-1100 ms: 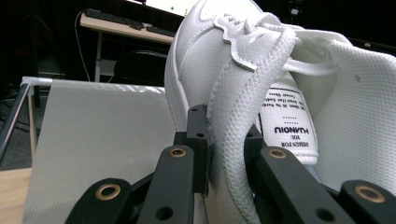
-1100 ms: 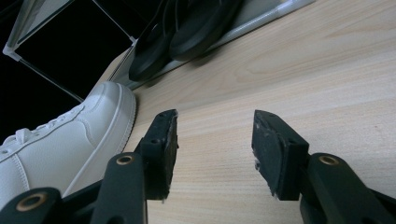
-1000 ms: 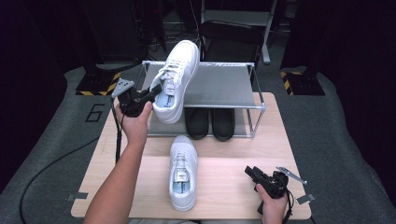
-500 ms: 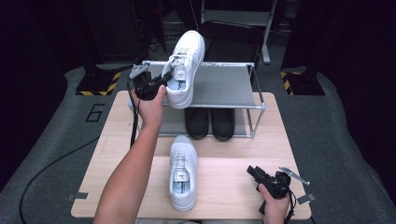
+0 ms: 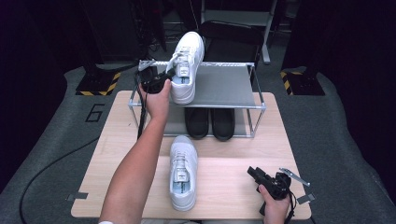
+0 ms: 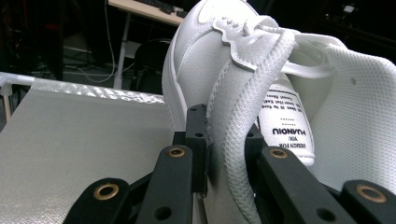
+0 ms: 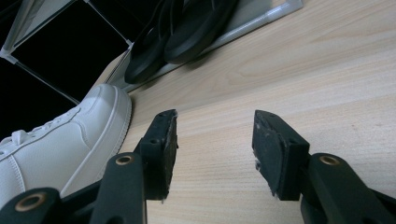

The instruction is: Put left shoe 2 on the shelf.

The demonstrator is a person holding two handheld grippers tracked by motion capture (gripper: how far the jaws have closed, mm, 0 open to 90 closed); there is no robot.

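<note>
Clamping the collar of a white shoe (image 5: pixel 187 65), the left gripper (image 5: pixel 161 81) holds it over the rack's top shelf (image 5: pixel 229 86) (toe pointing away). Right gripper (image 5: pixel 266 179) rests wide apart and unladen over the table (image 5: pixel 224 168), near the second shoe (image 5: pixel 182 172).

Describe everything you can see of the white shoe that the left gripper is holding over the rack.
The white shoe is a low sneaker with smooth, leather-like sides, white laces, a padded mesh collar and a printed label on its insole. The left gripper is shut on the collar edge near the heel, one jaw outside and one inside the opening. The shoe sits over the left part of the rack's grey top shelf, toe pointing away from the person; whether its sole rests on the shelf is unclear.
</note>
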